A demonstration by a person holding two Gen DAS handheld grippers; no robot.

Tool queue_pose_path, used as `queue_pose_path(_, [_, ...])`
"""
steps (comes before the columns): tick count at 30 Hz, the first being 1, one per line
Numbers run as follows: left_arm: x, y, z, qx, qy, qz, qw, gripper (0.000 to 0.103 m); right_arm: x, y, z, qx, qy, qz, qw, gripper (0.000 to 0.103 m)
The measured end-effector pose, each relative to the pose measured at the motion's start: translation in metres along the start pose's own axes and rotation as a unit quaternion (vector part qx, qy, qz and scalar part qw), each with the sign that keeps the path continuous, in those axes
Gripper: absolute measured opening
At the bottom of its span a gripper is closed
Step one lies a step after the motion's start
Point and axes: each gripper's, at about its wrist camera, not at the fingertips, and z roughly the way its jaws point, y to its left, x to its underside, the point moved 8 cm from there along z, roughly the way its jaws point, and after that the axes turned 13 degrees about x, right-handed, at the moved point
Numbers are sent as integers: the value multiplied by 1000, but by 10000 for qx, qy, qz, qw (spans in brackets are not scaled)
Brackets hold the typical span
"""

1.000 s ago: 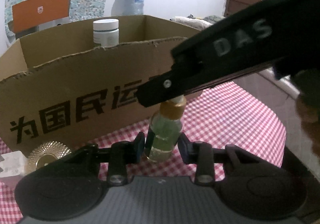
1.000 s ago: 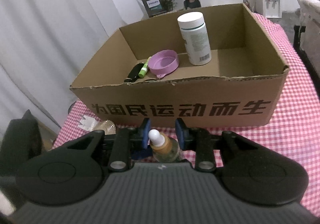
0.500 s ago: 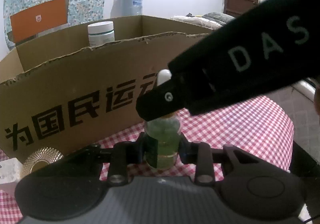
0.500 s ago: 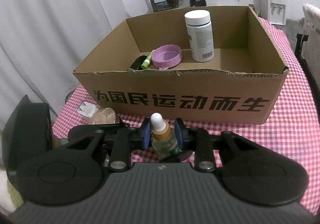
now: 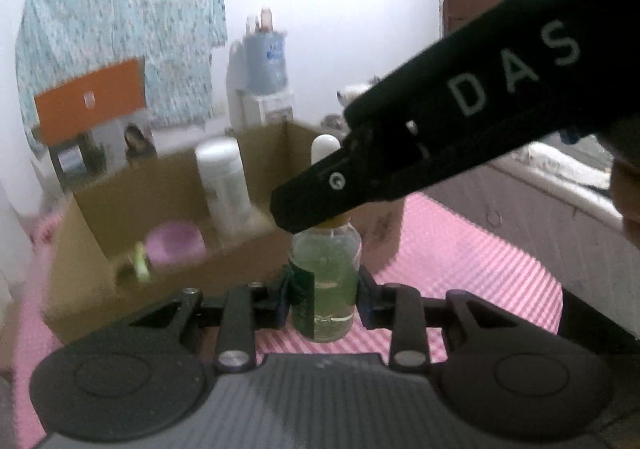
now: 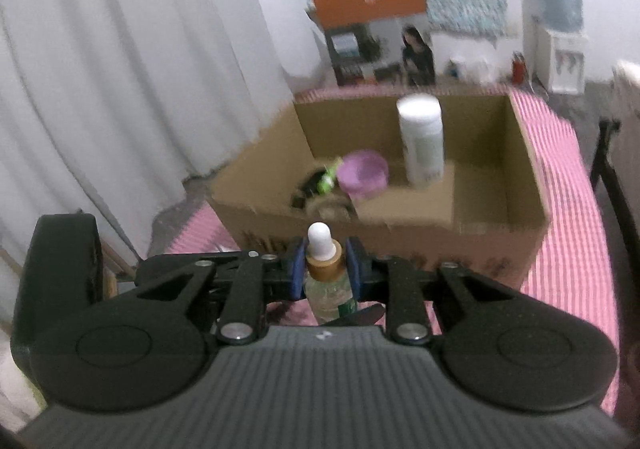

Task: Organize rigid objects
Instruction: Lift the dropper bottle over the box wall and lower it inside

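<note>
Two claws are holding one small dropper bottle [image 5: 324, 281] just above the pink checked counter [image 5: 460, 261], near the front wall of an open cardboard box [image 6: 532, 185]. The left claw [image 5: 323, 291] is pinching the bottle's glass body, and the right claw [image 6: 323, 269] is pinching its gold collar, below the white bulb. Inside the box, a white jar [image 6: 422, 141] is standing upright, a purple lid [image 6: 362, 173] is lying left of it, and a green and black item, probably a pen, is resting beside that; the box's right half is lying open. Compared with a second ago, the bottle is sitting higher against the box's rim, and more of the interior is showing.
</note>
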Motion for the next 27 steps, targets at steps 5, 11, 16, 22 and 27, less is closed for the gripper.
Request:
queue_pose_path(5, [-51,14,-7,-52,-162,-14,9999,33,-49,2,-18,-181,-354,-179,9990,20])
queue_pose_path(11, [-89,43,32,-38,4,-246,9997,33,-106,-22,8,-212,-232,-253,9992,20])
queue_pose_path(16, [-101,69,83,269,366,-771,9960,33,-134,-60,56,-131,149,-141,9997,19])
queue_pose_path(22, [-107,92,128,428,651,-1132,9905,36,-142,-93,105,44,474,-129,9988,19])
queue_pose_path(27, [-104,99,148,462,867,-1269,9870,41,-136,-108,147,256,720,-239,9968,19])
